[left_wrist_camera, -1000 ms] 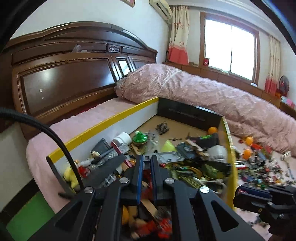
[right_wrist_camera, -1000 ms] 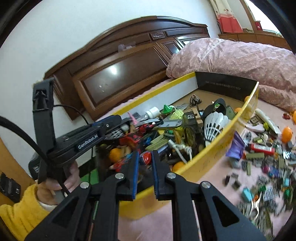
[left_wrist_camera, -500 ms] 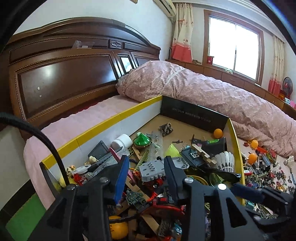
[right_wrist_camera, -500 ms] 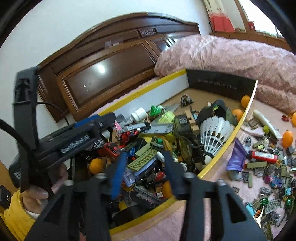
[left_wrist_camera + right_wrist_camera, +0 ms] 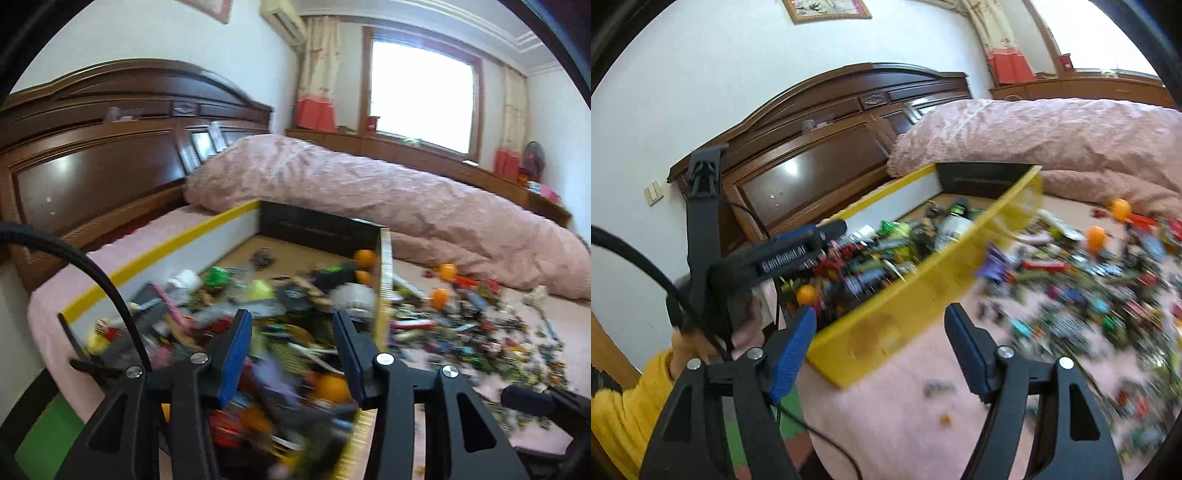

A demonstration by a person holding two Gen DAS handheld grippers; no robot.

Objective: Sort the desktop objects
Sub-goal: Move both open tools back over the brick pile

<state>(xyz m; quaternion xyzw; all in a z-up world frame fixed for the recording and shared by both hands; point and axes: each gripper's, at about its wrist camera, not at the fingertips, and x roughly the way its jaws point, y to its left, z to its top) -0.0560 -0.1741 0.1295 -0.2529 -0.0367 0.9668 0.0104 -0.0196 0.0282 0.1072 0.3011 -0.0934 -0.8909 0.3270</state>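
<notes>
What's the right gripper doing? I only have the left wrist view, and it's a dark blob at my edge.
Observer: The right gripper is open, with nothing between its fingers.
Operator: Over the box?
Observer: No. It looks to be outside the yellow box wall, above the pink bedspread.
Operator: Who's holding the left one?
Observer: A left hand in a yellow sleeve grips the handle of the left gripper.
</notes>
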